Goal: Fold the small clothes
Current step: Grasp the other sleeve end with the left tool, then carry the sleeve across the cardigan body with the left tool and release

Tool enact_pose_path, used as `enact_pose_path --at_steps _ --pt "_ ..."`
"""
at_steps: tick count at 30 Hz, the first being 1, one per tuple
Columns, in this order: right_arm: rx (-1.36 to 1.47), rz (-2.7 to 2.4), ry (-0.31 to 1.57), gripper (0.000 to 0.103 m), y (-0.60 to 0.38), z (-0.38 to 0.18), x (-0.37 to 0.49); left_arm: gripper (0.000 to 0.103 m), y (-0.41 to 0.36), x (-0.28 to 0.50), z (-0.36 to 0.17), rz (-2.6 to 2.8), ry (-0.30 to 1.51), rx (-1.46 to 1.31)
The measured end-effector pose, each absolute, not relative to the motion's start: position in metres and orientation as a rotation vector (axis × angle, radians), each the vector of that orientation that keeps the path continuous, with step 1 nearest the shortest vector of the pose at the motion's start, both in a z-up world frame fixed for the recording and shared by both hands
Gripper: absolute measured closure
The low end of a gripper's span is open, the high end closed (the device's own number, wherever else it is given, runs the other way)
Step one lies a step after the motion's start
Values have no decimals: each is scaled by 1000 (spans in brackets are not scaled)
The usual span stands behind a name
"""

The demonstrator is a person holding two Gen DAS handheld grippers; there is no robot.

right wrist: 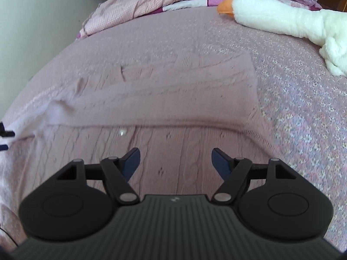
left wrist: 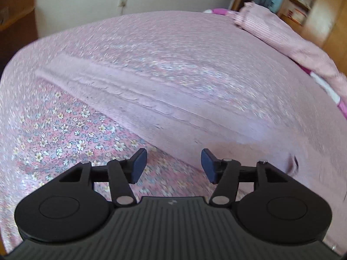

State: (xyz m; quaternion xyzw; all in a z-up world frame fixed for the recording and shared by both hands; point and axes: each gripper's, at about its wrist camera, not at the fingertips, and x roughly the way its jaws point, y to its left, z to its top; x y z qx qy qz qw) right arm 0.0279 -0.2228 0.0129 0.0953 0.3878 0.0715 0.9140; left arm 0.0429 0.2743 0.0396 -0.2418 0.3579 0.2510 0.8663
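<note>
Pink cable-knit sweater (right wrist: pixel 184 112) lies flat on floral bedspread, sleeve (left wrist: pixel 164 101) folded across.

No readable text, label or number anywhere.

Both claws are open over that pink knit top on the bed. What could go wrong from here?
1. The pink knit top nearly matches the flowered bedspread, so the open left gripper might pinch the sheet along with it.
2. The right gripper hangs over mid-fabric, not an edge, so a grab may bunch it.
3. Both views are blurred, so aim may be off.
</note>
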Motion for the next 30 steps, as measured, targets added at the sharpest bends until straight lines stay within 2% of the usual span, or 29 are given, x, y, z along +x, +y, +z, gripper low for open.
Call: enact_pose_path --at_steps 8,12,16,21,23,25,27,30 --pt "187 120 852 28 -210 -10 24 37 305 59 28 530 690 -643" --pt "183 113 847 22 -206 -12 23 37 312 70 24 510 647 -656" --pt "184 104 853 18 -203 -12 26 28 314 85 22 444 642 -610" --pt "172 89 849 17 -198 -12 25 30 305 95 21 437 649 -502" --pt "194 79 840 17 -200 -12 24 40 299 94 21 454 627 -471" --pt "216 70 833 17 -202 -12 23 73 296 93 22 461 611 -438" --pt "228 67 830 17 -203 -11 21 85 297 88 24 442 592 -445" --pt "238 70 825 18 -206 -11 17 89 295 78 34 425 544 -438"
